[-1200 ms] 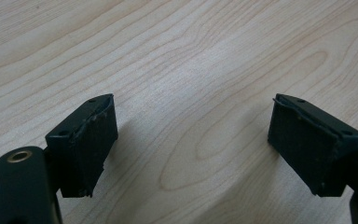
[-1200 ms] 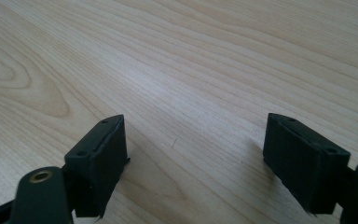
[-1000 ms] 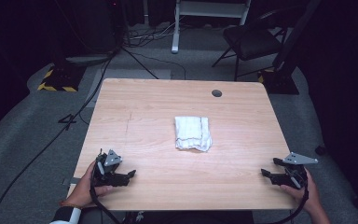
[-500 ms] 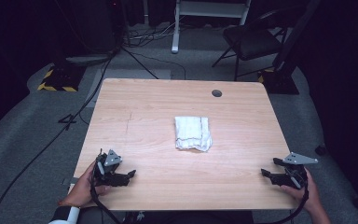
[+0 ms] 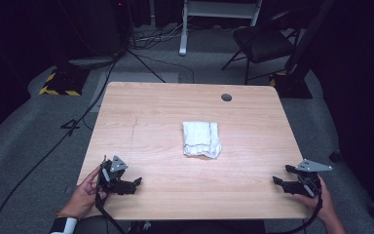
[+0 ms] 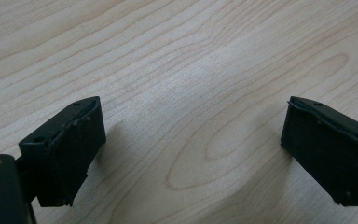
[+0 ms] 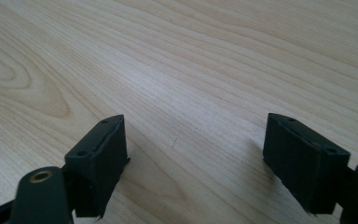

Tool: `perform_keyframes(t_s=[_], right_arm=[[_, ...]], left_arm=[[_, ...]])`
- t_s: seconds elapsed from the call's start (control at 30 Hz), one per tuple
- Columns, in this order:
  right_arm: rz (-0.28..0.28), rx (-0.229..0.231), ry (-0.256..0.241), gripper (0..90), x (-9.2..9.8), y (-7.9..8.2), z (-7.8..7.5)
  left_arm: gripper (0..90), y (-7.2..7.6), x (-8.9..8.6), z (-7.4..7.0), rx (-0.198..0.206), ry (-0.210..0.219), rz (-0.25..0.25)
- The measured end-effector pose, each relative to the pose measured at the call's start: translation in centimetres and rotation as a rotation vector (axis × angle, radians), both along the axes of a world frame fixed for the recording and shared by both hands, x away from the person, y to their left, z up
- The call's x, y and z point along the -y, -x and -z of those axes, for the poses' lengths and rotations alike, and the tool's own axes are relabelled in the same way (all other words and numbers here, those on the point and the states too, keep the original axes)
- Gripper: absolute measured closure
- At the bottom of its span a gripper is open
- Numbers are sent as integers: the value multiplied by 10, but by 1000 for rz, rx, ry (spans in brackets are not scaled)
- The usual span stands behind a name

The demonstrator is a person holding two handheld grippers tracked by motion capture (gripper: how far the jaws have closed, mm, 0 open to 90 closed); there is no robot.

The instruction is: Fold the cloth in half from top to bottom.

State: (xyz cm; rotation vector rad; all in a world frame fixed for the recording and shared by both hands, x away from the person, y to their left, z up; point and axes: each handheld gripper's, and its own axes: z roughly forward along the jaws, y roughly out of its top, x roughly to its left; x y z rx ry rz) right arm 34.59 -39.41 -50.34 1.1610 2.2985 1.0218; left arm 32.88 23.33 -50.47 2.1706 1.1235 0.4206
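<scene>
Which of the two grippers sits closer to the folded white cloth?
The left gripper, near the table's front left edge, looks slightly closer to the folded white cloth. The right gripper sits out at the front right corner.

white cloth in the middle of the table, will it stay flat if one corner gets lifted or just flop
The white cloth would probably flop: it lies folded, with soft rumpled edges. It looks light, so it may slide on the smooth wooden table when pushed, and its layers may unfold.

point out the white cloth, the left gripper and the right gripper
white cloth (image 5: 201, 139): high view, middle of the folded cloth
left gripper (image 5: 137, 183): high view, between its open jaw tips
right gripper (image 5: 275, 181): high view, between its open jaw tips
</scene>
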Motion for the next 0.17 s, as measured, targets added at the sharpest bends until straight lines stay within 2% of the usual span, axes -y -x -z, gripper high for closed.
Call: perform_keyframes(t_s=[0.17], right_arm=[[0,0,0,220,0,0,0]], left_arm=[[65,0,0,0,0,0,0]])
